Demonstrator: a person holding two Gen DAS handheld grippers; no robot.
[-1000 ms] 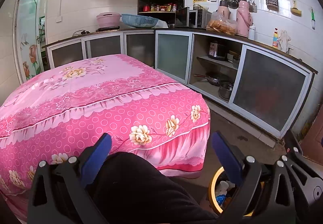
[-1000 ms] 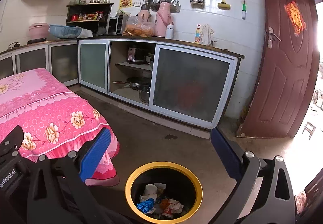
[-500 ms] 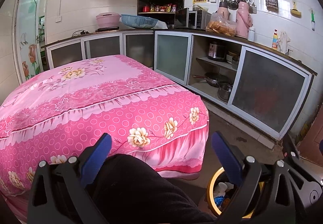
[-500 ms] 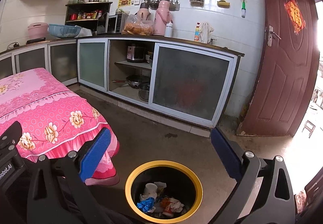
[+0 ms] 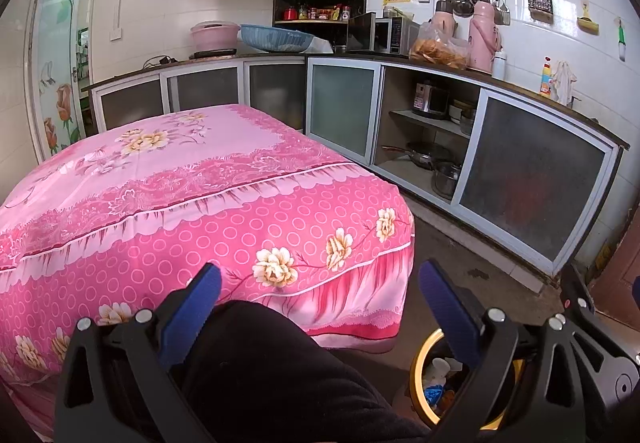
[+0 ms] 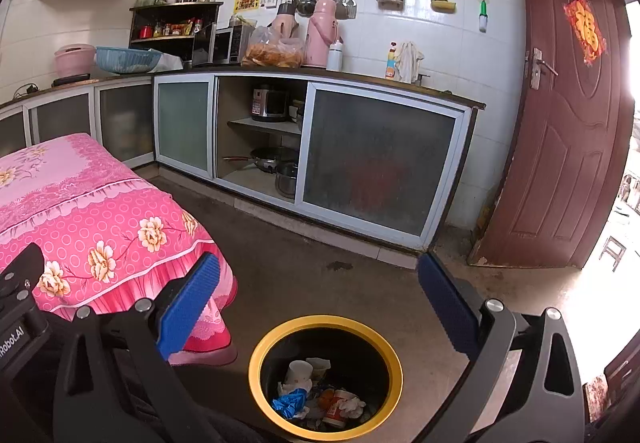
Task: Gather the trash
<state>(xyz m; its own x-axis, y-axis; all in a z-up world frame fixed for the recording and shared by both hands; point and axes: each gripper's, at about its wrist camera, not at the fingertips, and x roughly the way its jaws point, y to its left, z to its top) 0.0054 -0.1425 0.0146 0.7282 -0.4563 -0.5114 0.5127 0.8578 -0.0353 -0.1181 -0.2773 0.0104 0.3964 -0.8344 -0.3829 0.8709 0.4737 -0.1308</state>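
Note:
A black bin with a yellow rim stands on the floor below my right gripper. It holds trash: a paper cup, a blue wrapper and crumpled paper. My right gripper is open and empty above the bin. My left gripper is open and empty, in front of the table with the pink floral cloth. The bin shows partly at the lower right of the left wrist view, behind the right finger.
A dark clothed leg fills the bottom of the left wrist view. Kitchen cabinets run along the wall, one bay open with pots. A brown door stands open at right. Concrete floor lies between table and cabinets.
Both views have shifted slightly; the bin sits a little further under the right gripper. Both grippers stay open and empty.

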